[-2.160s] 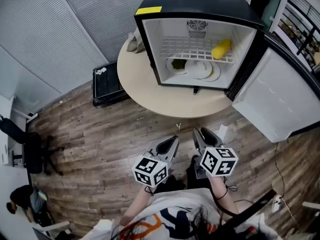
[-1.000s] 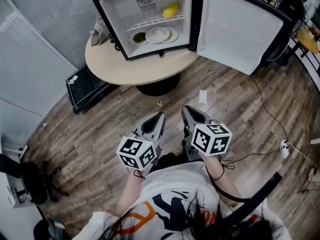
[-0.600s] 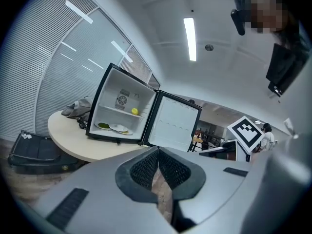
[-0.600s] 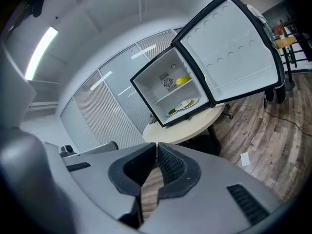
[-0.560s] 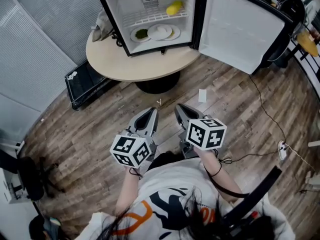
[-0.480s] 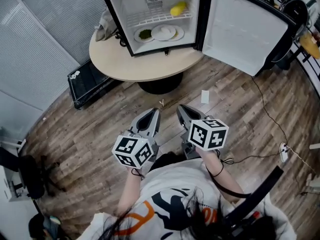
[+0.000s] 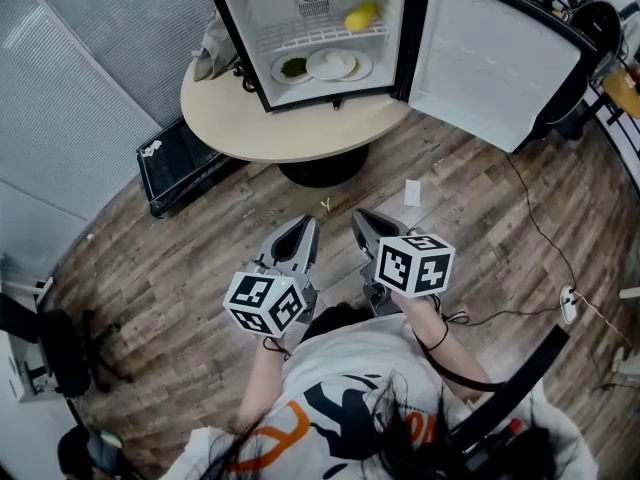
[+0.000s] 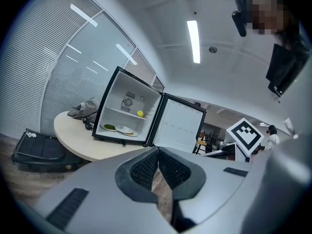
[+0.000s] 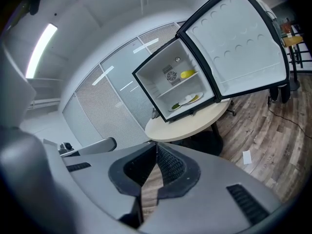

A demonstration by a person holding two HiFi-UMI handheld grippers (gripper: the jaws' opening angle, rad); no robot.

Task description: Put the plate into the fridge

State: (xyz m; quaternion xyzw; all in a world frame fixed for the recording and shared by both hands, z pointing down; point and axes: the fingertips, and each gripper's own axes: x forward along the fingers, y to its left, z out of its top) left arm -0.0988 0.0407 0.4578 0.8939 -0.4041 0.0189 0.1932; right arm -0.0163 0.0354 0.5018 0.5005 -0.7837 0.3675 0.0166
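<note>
A small black fridge [image 7: 238, 8] stands open on a round beige table [image 7: 300, 133]. On its bottom shelf lie white plates [image 7: 331, 64], one with green food [image 7: 293, 67]; a yellow item [image 7: 360, 16] rests on the wire rack above. The same plates [image 8: 123, 129] [image 9: 187, 99] show in both gripper views. My left gripper [image 7: 304, 230] and right gripper [image 7: 362, 222] are held close to the person's body, well short of the table. Both are shut with nothing between the jaws.
The fridge door [image 7: 490, 63] swings wide to the right. A black case [image 7: 175, 163] lies on the wood floor left of the table. A paper scrap [image 7: 412, 192] and a cable [image 7: 530, 218] lie on the floor. A grey bag [image 7: 212, 43] sits beside the fridge.
The view has shifted slightly; fridge and table sit a little further right in the head view. Both grippers stay shut and together in front of the body.
</note>
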